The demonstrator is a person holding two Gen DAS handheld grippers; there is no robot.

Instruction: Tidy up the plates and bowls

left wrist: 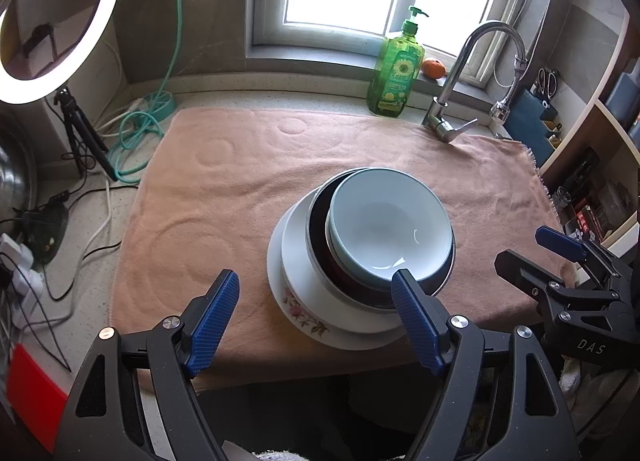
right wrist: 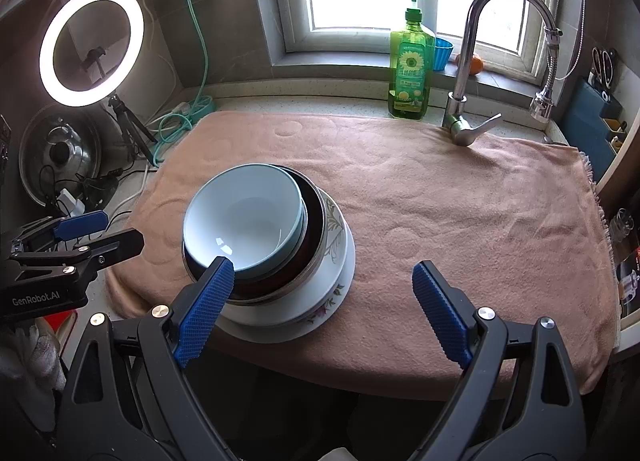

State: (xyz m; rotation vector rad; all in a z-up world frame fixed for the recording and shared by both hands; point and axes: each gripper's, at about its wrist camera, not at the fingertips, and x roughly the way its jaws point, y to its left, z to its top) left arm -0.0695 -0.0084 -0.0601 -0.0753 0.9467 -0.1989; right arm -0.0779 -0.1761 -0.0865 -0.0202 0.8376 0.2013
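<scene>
1. The stack sits near the front edge of the pink towel (left wrist: 224, 189): pale blue bowl (left wrist: 386, 227) nested off-centre in a dark steel-rimmed bowl (left wrist: 320, 221), on floral plates (left wrist: 298, 301).
2. From my left gripper (left wrist: 316, 313) the stack lies ahead, right of centre; from my right gripper (right wrist: 324, 301), ahead-left. Both look about equally near.
3. Both grippers are spread wide, holding nothing. Each inner fingertip overlaps the stack's rim in view; I cannot tell whether it touches.
</scene>
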